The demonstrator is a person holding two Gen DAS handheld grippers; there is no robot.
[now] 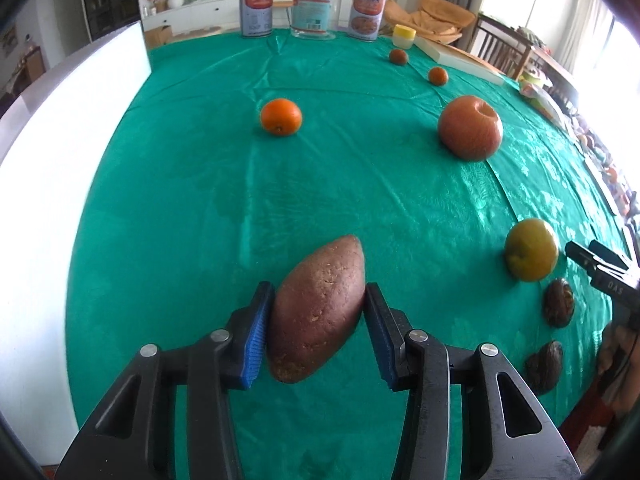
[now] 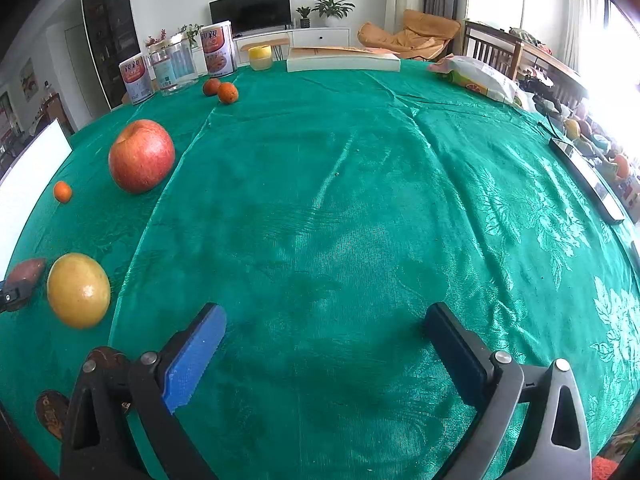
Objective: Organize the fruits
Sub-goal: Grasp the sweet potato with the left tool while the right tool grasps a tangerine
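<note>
Left hand-held gripper (image 1: pixel 318 326) first: I see its blue ribbed pads pressed on both flanks of a sweet potato (image 1: pixel 318 308) — a dull reddish-brown, pitted, spindle-shaped thing, its near end touching the surface (image 1: pixel 200 200). That surface wears a shiny green cloth with a woven leaf pattern, creased in long folds. The right hand-held gripper (image 2: pixel 326 344) points down at bare cloth, jaws spread wide with nothing between them.

By size, the fruit runs: a smooth red apple (image 1: pixel 470 128), dimple tilted toward me; a yellow-green citrus (image 1: pixel 531 250) with waxy skin, near the right edge; a glossy orange (image 1: pixel 281 117) well apart on the left; two small tangerines (image 1: pixel 438 76) far back. Two dark wrinkled lumps (image 1: pixel 558 302) sit beside the citrus — I cannot make out what they are. In the right wrist view, the sweet potato is cut off at the left border.
</note>
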